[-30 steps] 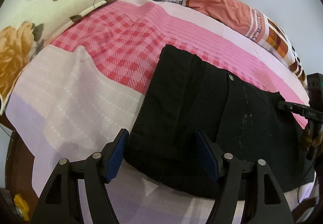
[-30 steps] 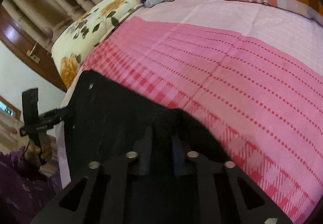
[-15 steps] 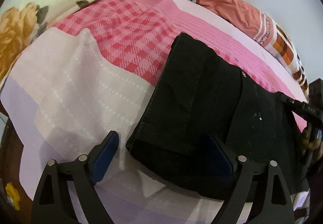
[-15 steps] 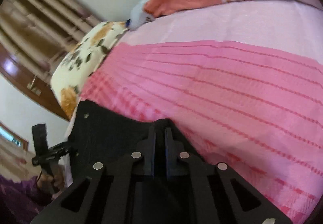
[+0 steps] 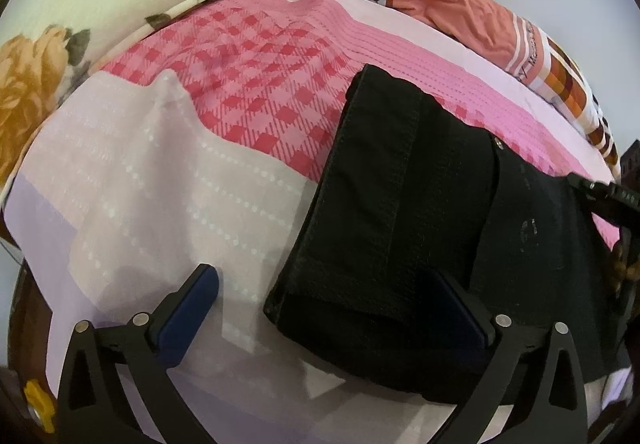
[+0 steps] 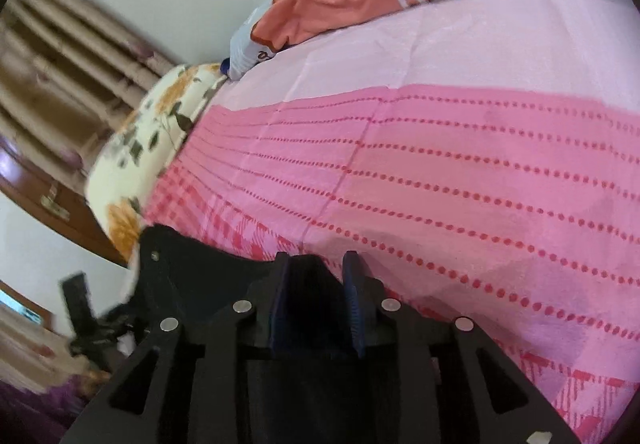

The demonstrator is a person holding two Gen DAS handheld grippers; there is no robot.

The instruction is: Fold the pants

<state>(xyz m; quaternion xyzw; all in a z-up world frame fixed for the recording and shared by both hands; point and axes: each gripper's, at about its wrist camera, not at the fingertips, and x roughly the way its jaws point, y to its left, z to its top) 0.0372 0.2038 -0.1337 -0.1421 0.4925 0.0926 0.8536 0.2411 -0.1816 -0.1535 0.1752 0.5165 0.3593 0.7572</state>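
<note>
While both grippers' jaws opening: pants (image 5: 420,228) corner loose inside left gripper (image 5: 324,312), fold between right gripper (image 6: 316,300) pads.

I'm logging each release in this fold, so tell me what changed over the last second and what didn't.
The left gripper has spread its jaws wide and is opening, letting go of the near corner of the black pants. The right gripper, clamped shut on the pants' edge a moment ago, is now opening with fabric still between its pads. The folded pants stayed put on the pink bedsheet, and the floral pillow is unmoved.
</note>
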